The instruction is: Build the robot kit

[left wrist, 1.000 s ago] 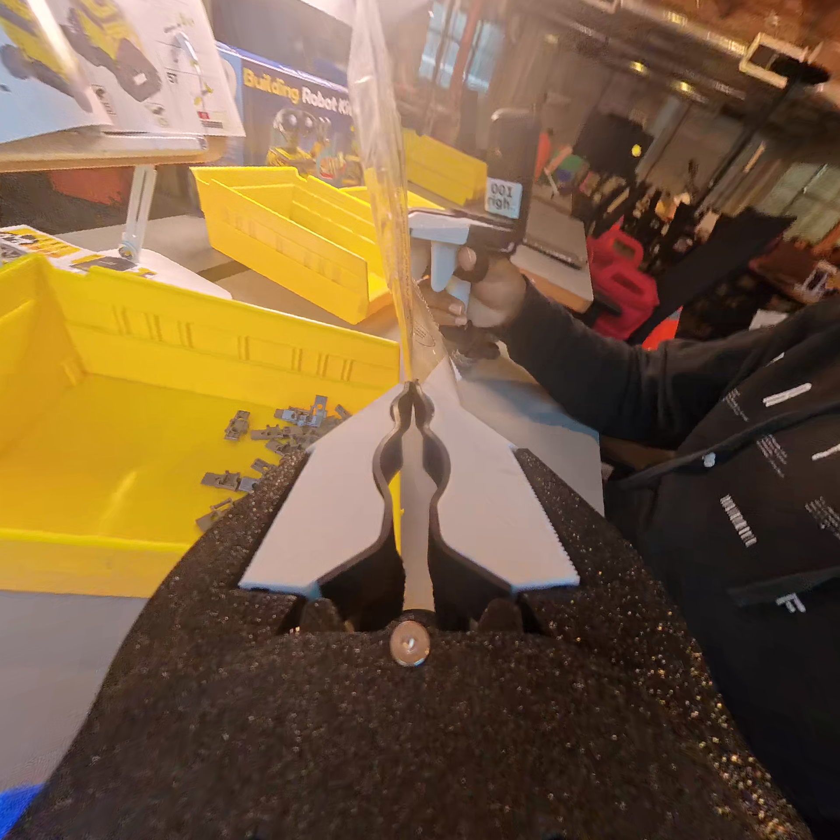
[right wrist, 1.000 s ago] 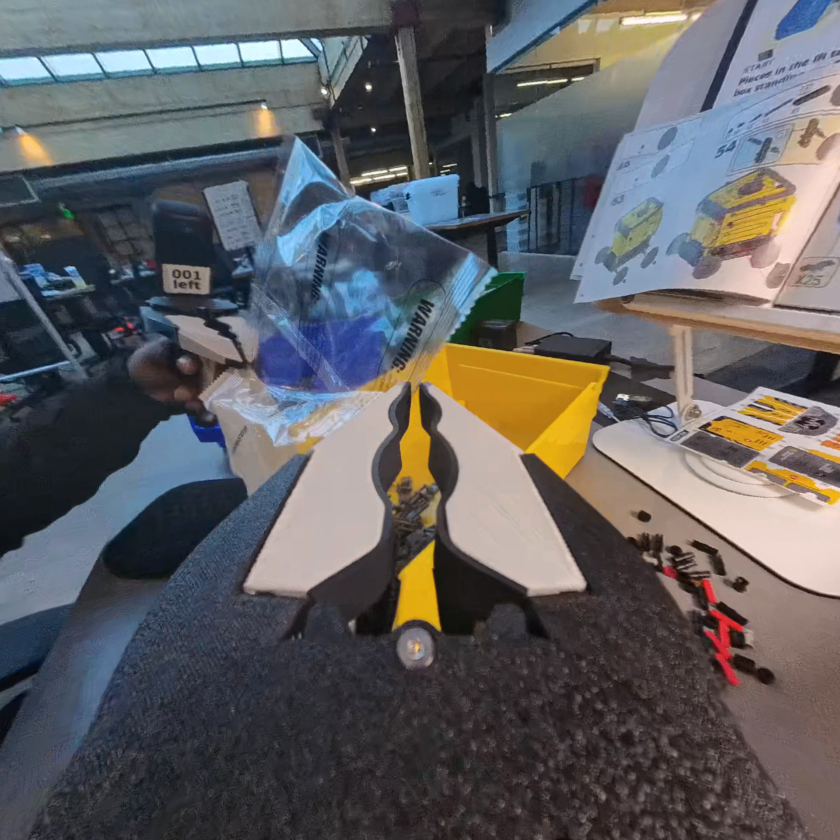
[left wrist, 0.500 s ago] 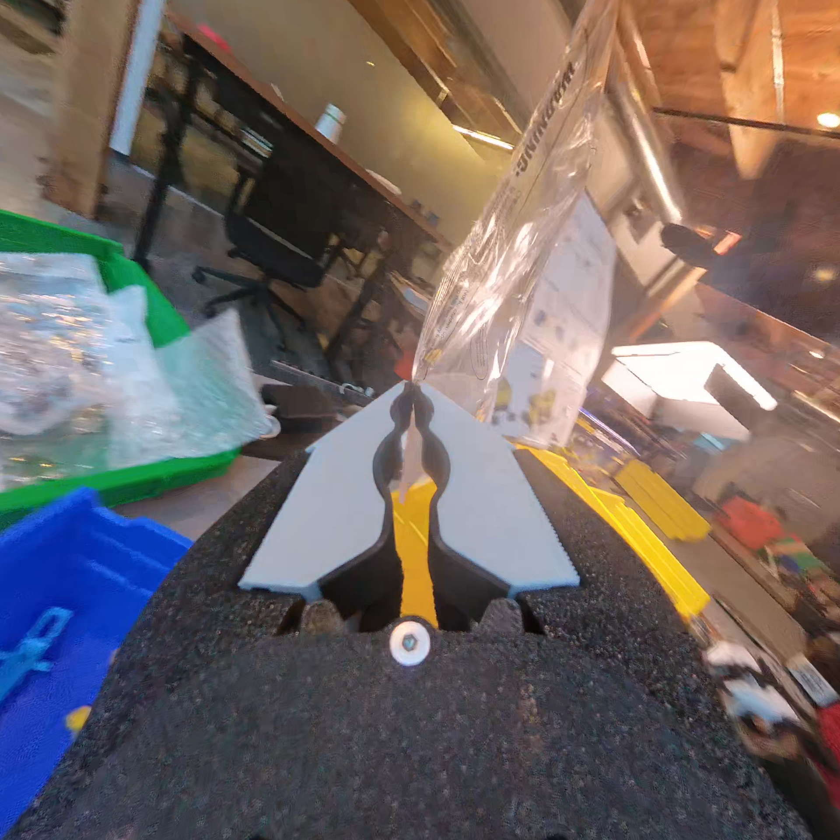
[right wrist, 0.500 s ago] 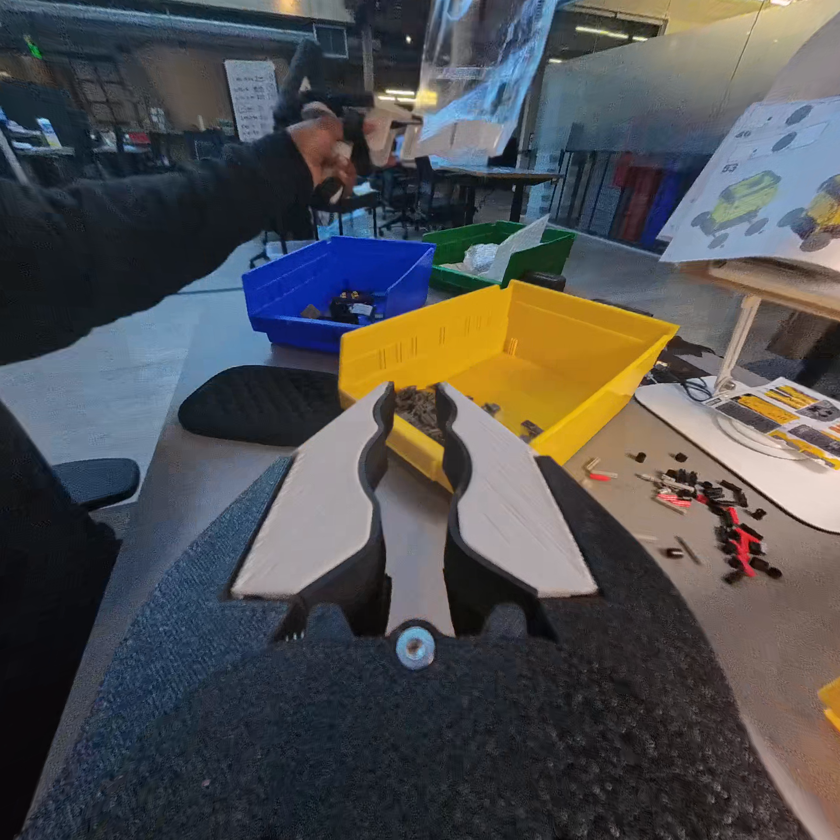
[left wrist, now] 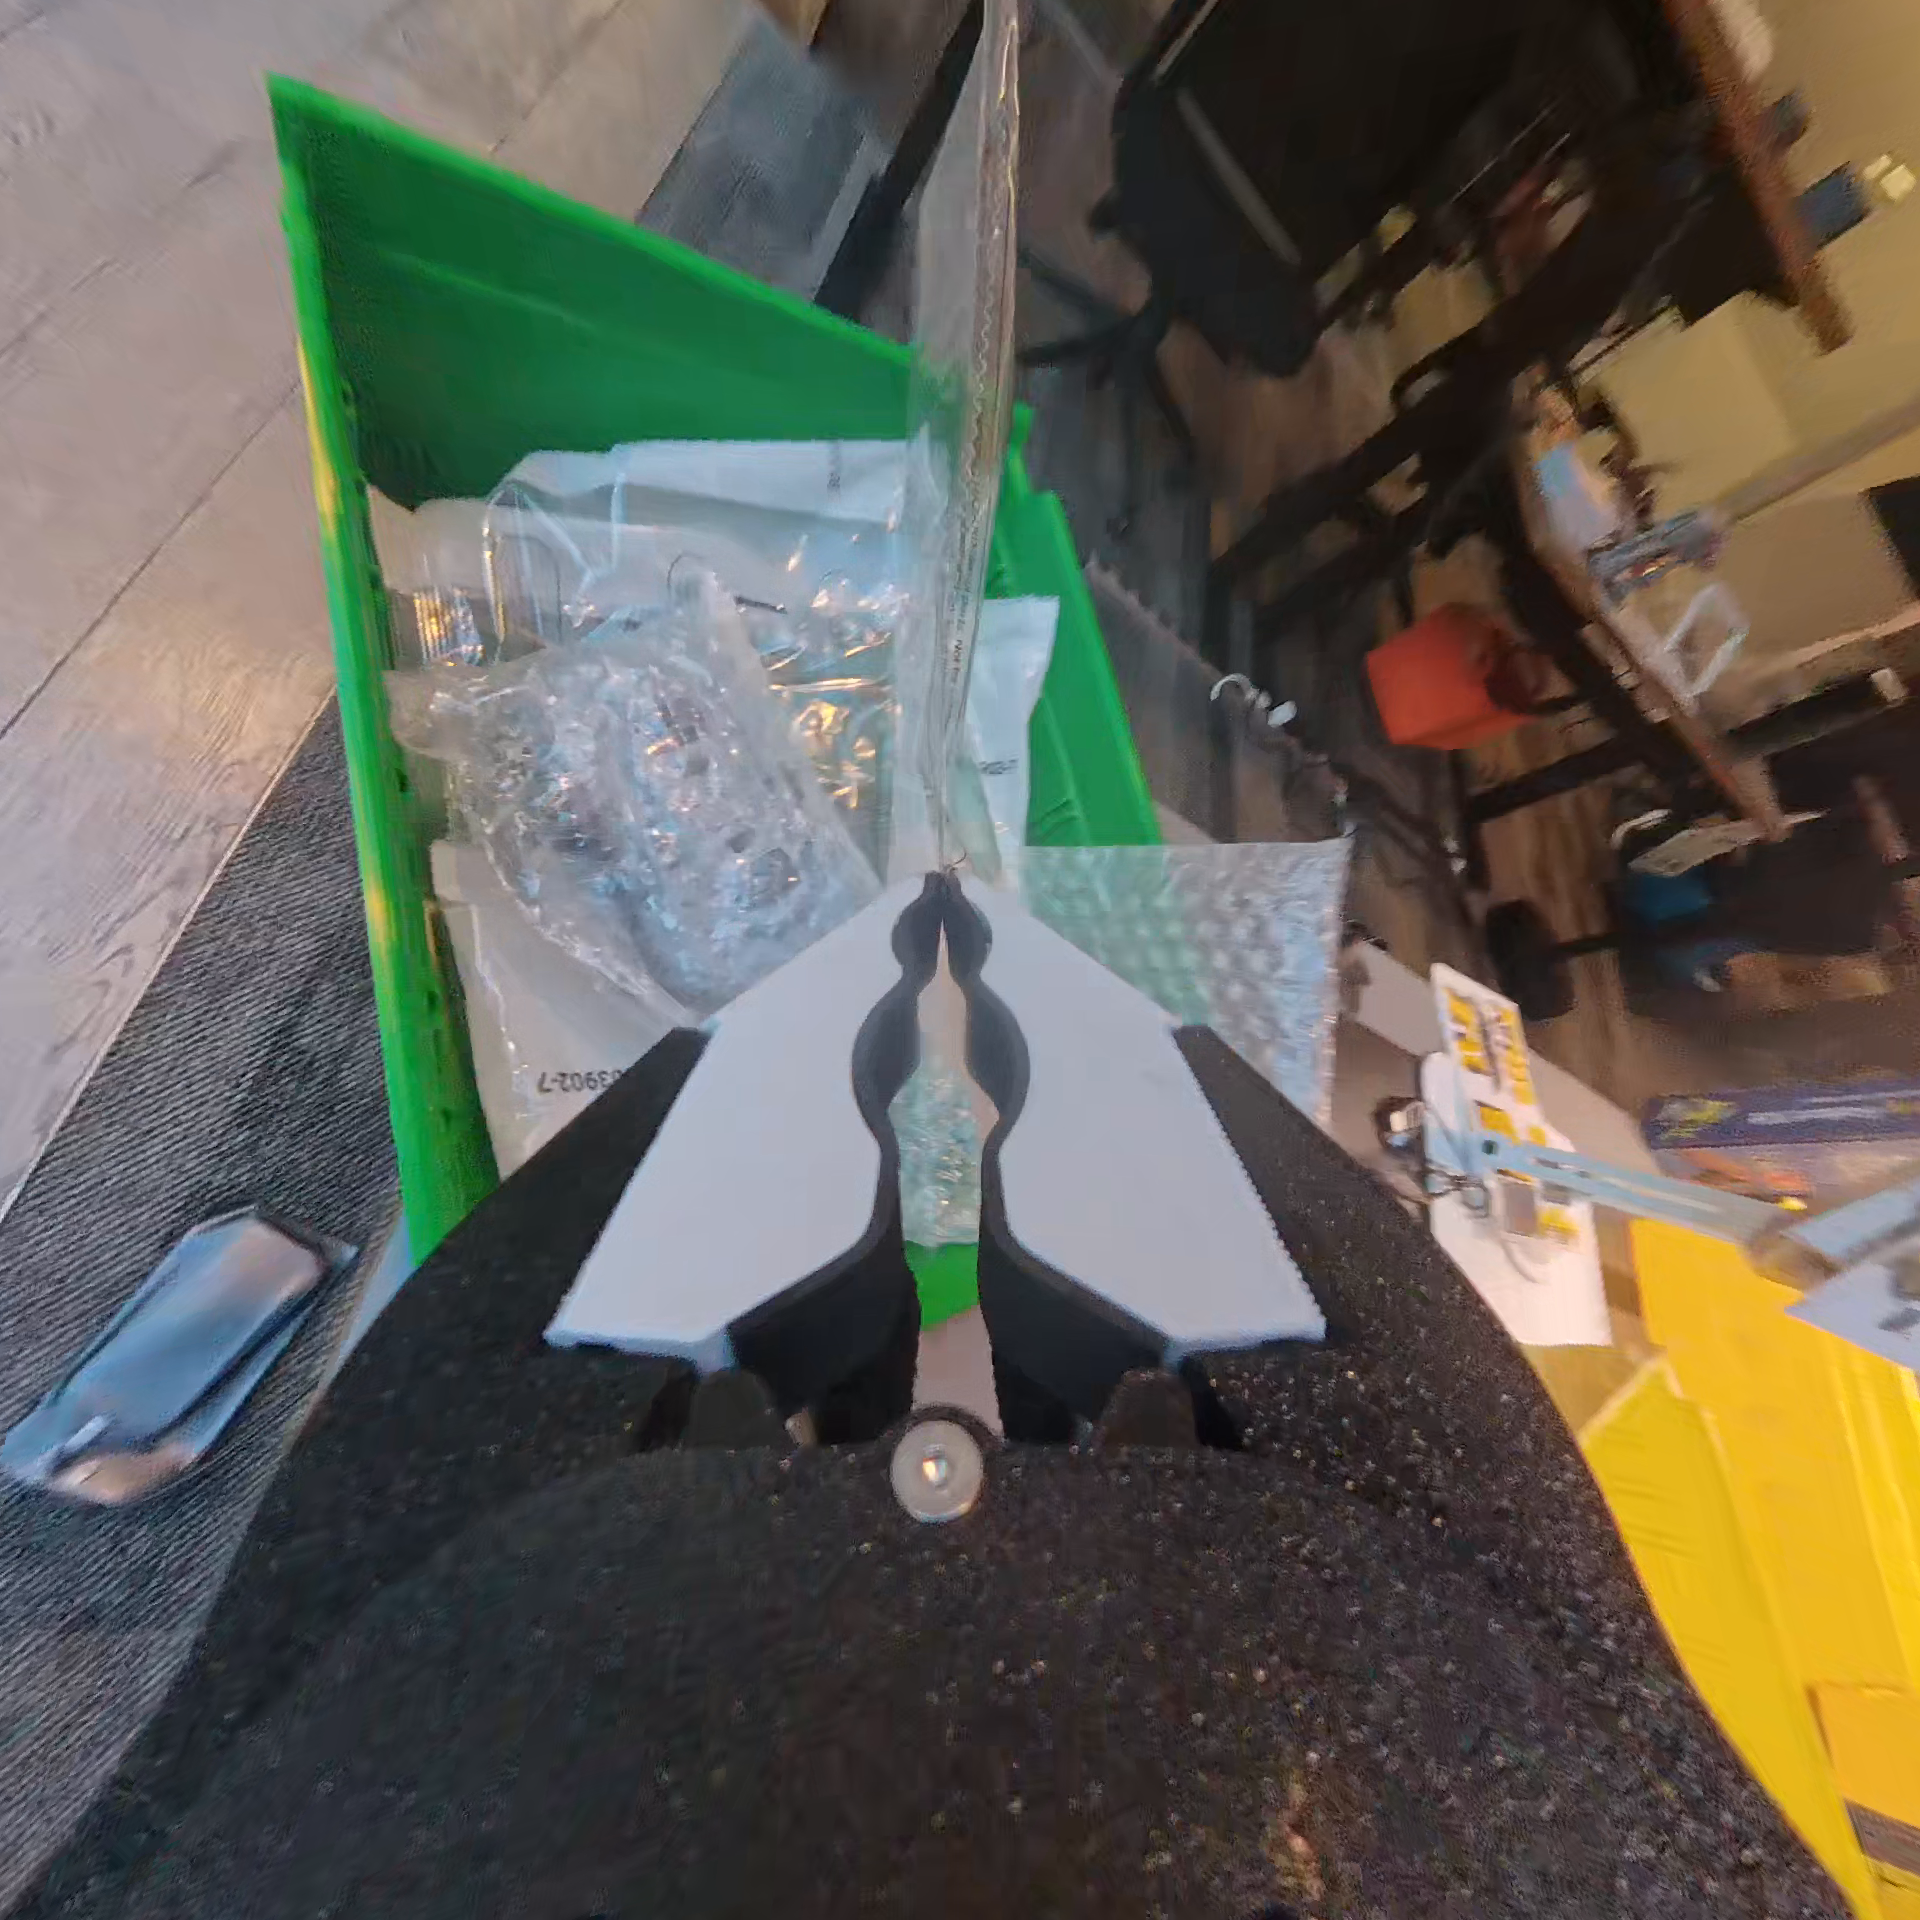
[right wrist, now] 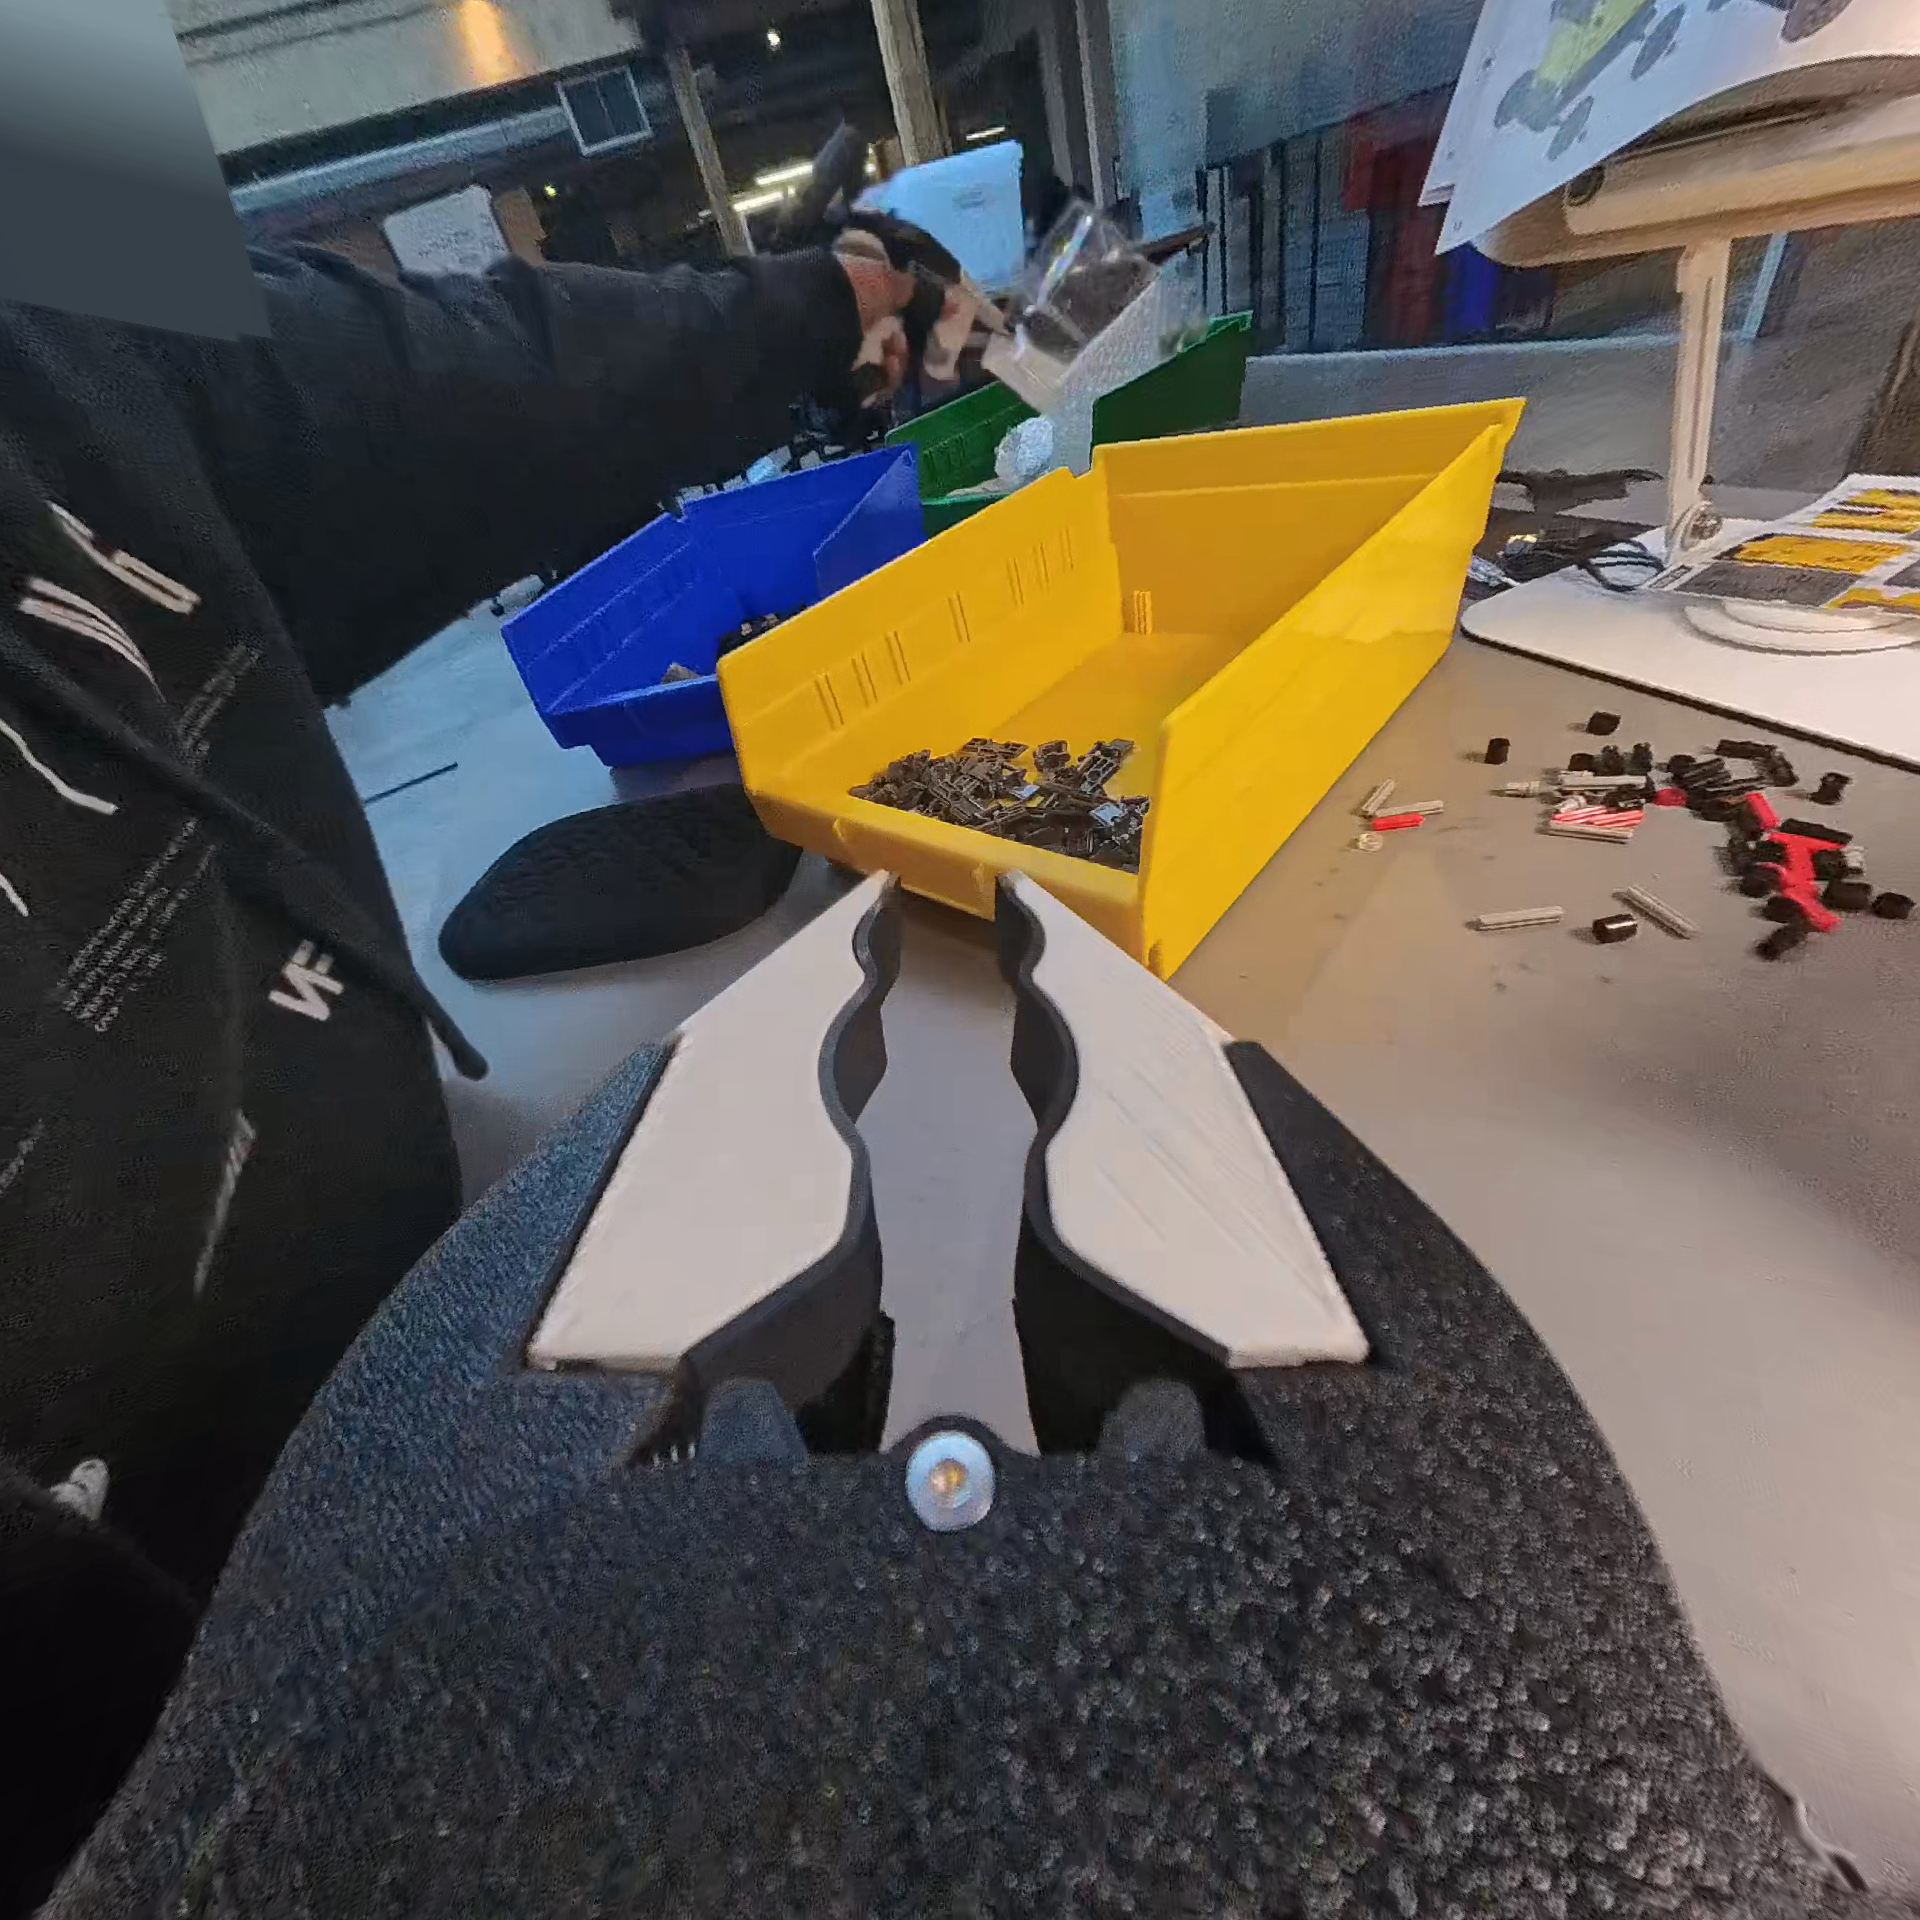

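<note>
Your left gripper [left wrist: 943, 878] is clenched tight, its pale, wavy-edged fingers [left wrist: 769, 1153] pinching a corner of a clear, glossy plastic bag [left wrist: 961, 436] that rises edge-on toward the top centre of the frame. Right behind it sits the green bin [left wrist: 416, 343], stuffed with crinkly clear wrappers [left wrist: 644, 769] and a sheet of bubble wrap [left wrist: 1174, 935] spilling over its right rim.

In the right wrist view your right gripper [right wrist: 945, 881] is released, fingers [right wrist: 1153, 1174] parted and holding nothing, tips just short of the near wall of the yellow bin [right wrist: 1288, 727] on the grey table [right wrist: 1558, 1195]. A heap of small dark plastic pieces [right wrist: 1023, 795] lies in that bin's near corner. The blue bin [right wrist: 665, 623] sits to its left, and loose black, grey and red pegs [right wrist: 1714, 831] are scattered on the table at right. Upper centre, the bag [right wrist: 1081, 286] shows again over the green bin.
</note>
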{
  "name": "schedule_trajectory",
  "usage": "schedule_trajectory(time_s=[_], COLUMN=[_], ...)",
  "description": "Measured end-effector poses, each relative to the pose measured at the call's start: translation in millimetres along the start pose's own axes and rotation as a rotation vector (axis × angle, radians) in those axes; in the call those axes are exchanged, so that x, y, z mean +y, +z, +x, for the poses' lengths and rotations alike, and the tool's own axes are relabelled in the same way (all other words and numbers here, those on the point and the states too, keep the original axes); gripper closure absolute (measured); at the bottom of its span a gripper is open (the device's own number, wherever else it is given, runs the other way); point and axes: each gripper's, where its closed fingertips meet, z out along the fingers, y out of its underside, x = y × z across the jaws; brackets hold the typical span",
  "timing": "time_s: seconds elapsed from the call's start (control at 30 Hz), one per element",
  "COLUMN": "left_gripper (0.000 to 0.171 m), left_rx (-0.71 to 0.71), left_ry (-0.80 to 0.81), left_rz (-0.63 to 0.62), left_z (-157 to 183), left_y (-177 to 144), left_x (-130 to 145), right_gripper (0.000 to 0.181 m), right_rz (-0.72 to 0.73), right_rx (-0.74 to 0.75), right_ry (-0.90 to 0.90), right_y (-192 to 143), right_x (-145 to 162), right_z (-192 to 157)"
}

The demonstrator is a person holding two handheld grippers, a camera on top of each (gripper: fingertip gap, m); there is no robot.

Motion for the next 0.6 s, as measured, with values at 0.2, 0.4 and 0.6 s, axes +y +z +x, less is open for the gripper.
schedule_trajectory(time_s=[0.2,0.4,0.6], left_gripper=[0.137,0.104,0.105], left_rx=[-0.121,-0.142,0.251], left_ry=[0.147,0.415,0.772], left_rz=[-0.047,0.022,-0.101], left_z=[-15.2,28.5,180.8], left_y=[22.5,-22.2,-92.5], left_x=[-5.3,-27.4,71.7], right_gripper=[0.164,0.163,0.162], right_rz=[-0.041,-0.079,-0.088], right_rx=[-0.026,-0.061,-0.107], right_ry=[-0.017,-0.088,-0.157], right_y=[9.3,14.6,16.8], right_x=[1.6,7.4,14.0], right_z=[0.9,-8.4,-23.9])
